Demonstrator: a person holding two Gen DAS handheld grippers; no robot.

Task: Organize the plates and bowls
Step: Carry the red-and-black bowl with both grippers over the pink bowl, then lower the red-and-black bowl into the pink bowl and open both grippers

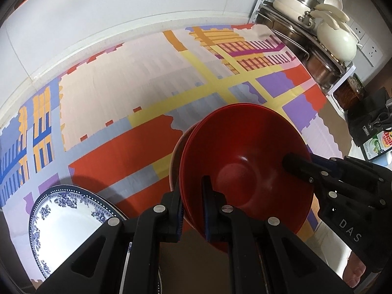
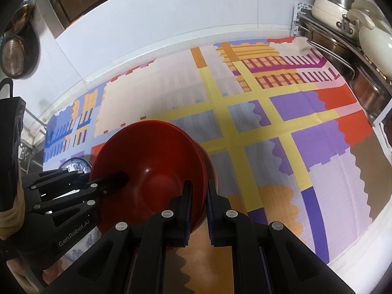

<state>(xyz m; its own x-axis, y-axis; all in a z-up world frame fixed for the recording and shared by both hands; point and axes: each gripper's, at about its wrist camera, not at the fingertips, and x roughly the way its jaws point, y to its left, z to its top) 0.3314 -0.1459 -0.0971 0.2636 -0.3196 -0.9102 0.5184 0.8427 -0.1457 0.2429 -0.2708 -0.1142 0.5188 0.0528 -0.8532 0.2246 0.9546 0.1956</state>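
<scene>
Gripping opposite sides of the rim, both grippers hold the red bowls (image 1: 245,169) — a nested stack, as the doubled rims show. The left gripper (image 1: 192,208) is clamped on the near-left rim, one finger inside, one outside; the right gripper (image 2: 198,210) is clamped the same way on the far side, its inner finger (image 1: 297,166) reaching into the top bowl. How many bowls are in the stack is hard to tell, since only rim edges show. Whether the stack touches the cloth (image 1: 127,88) cannot be judged: its base is hidden behind the bowls themselves.

A blue-and-white plate (image 1: 71,223) lies on the cloth just left of the stack, its near edge cut off by the left gripper's body; in the right view only a sliver of it shows behind the other gripper. A rack (image 1: 303,36) of pots stands at the cloth's far right corner, with a cream pot (image 1: 336,40) on top and steel pans below, partly cut by the frame edge. Dark items and a green-labelled pack (image 1: 377,144) sit at the right edge — too distorted to name. A pan (image 2: 14,56) hangs on the wall at far left.
</scene>
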